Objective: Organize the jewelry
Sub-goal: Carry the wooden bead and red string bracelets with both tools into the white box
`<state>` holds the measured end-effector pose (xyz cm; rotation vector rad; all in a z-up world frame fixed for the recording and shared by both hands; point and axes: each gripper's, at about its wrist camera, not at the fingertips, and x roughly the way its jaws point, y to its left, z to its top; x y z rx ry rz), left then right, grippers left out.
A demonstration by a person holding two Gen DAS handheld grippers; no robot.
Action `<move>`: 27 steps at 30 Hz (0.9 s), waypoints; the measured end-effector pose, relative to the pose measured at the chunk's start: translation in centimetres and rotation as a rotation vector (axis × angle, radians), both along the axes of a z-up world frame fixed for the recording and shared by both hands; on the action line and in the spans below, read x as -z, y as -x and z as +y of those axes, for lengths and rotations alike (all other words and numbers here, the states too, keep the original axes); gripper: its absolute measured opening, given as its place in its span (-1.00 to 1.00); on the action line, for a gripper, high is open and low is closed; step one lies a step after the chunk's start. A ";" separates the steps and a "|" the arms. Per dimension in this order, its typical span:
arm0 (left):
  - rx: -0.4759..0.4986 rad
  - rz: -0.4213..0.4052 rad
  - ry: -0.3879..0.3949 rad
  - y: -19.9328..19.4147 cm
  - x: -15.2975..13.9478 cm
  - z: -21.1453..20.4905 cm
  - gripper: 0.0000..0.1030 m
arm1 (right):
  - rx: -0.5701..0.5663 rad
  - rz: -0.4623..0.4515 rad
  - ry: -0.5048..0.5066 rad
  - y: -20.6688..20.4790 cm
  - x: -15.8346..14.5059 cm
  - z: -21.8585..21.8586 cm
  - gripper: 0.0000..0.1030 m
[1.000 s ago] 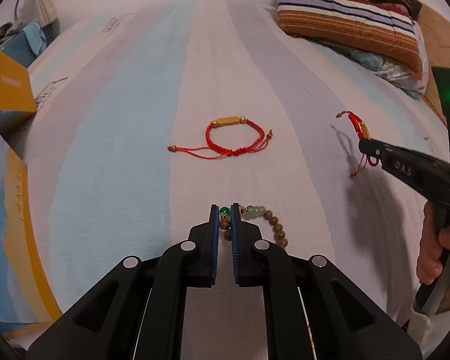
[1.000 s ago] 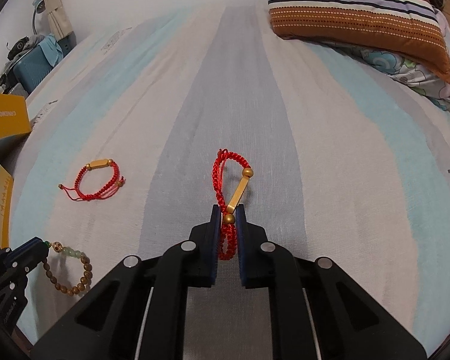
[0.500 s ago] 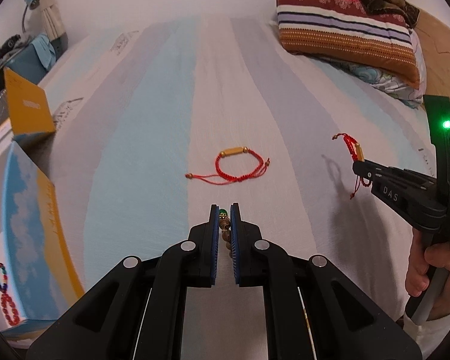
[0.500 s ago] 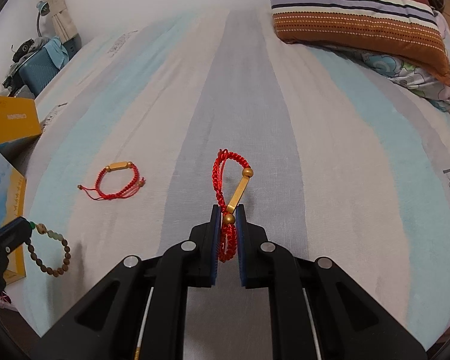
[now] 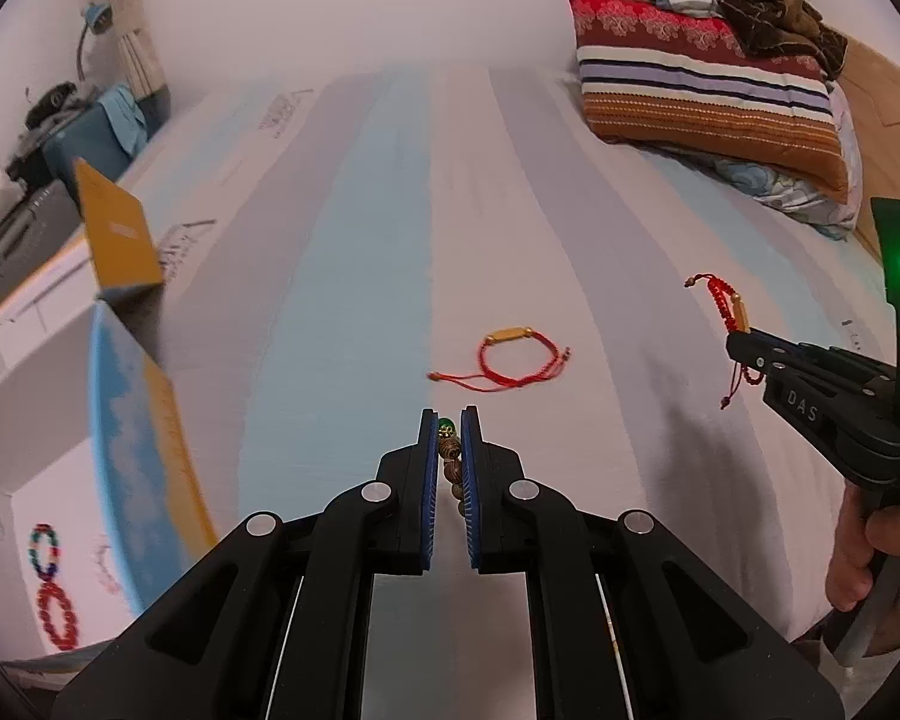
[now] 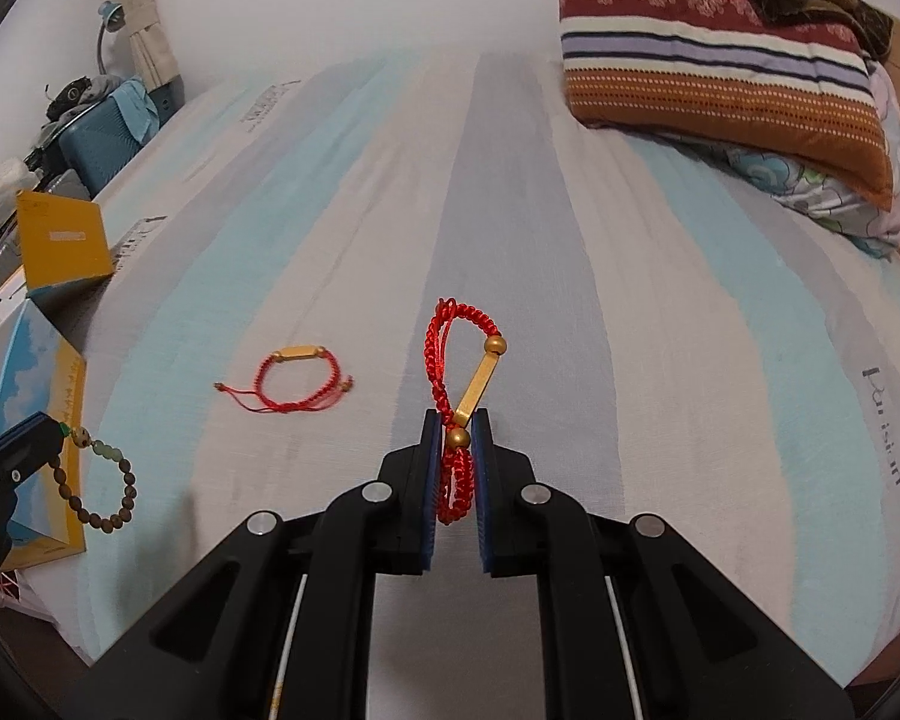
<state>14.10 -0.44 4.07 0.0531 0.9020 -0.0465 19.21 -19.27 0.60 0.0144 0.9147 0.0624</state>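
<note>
Both bracelets hang clear of the striped bedsheet (image 6: 570, 210), so the step in hand seems to be carrying them to the open box (image 5: 48, 420) at the bed's left edge; done well, that means keeping both grips firm and lowering each piece right over the box before letting go, since the loops dangle freely. The left gripper (image 5: 449, 438) is clenched on the wooden bead bracelet (image 6: 99, 480), pinched near its green bead, the rest drooping below. The right gripper (image 6: 455, 438) grasps the red cord bracelet (image 6: 450, 354) by its gold bead, the loop rising past the tips. A second red bracelet (image 5: 519, 357) lies flat on the sheet, just ahead of the left gripper. The box already holds what looks like beaded jewelry, though blurred.
</note>
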 end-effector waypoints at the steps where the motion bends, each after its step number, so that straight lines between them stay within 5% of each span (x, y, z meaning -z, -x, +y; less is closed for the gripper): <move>1: -0.004 -0.010 -0.003 0.3 -0.4 0.2 -0.87 | -0.004 -0.004 0.005 0.1 -0.3 0.3 -0.81; 27: -0.145 -0.109 -0.010 6.2 -7.6 10.6 -0.86 | -0.126 -0.094 0.010 4.5 -7.0 11.8 -0.81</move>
